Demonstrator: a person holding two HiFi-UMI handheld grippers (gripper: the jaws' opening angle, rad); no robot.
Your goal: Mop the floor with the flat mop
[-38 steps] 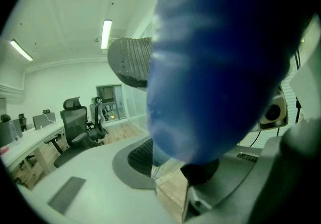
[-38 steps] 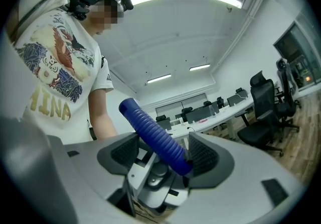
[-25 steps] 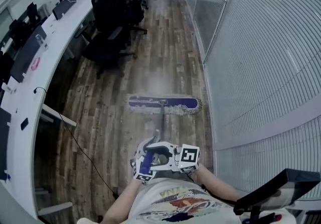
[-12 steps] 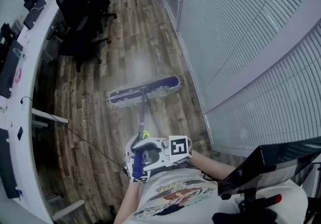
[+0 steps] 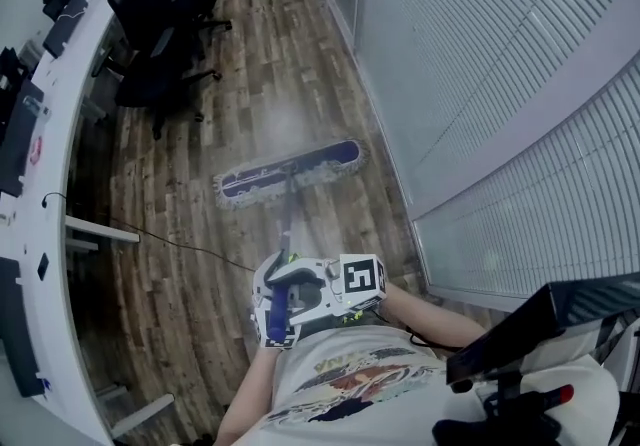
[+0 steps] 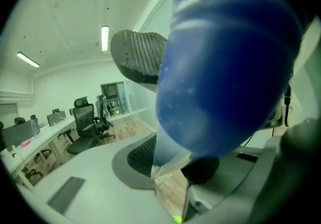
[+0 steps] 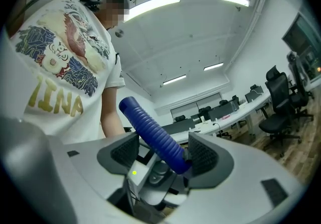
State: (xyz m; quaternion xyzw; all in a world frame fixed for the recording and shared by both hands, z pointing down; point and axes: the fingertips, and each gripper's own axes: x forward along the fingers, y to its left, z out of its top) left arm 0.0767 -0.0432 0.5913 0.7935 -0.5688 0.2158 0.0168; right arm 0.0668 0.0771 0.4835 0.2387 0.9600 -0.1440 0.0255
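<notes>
Head view sight of the mop handle (image 5: 286,224) is being cut off at its top by the left gripper (image 5: 276,306) and right gripper (image 5: 322,292), both being clamped on its blue grip (image 7: 150,133). Level a second ago, the mop head (image 5: 288,174) is now being seen slanted across the floor (image 5: 200,264), right end nearer the glass wall (image 5: 420,64), handle being pointed back toward the person (image 5: 350,384).

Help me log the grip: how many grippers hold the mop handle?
2. The left gripper and the right gripper both have their jaws clamped on the mop handle at its blue-gripped upper end, side by side.
</notes>
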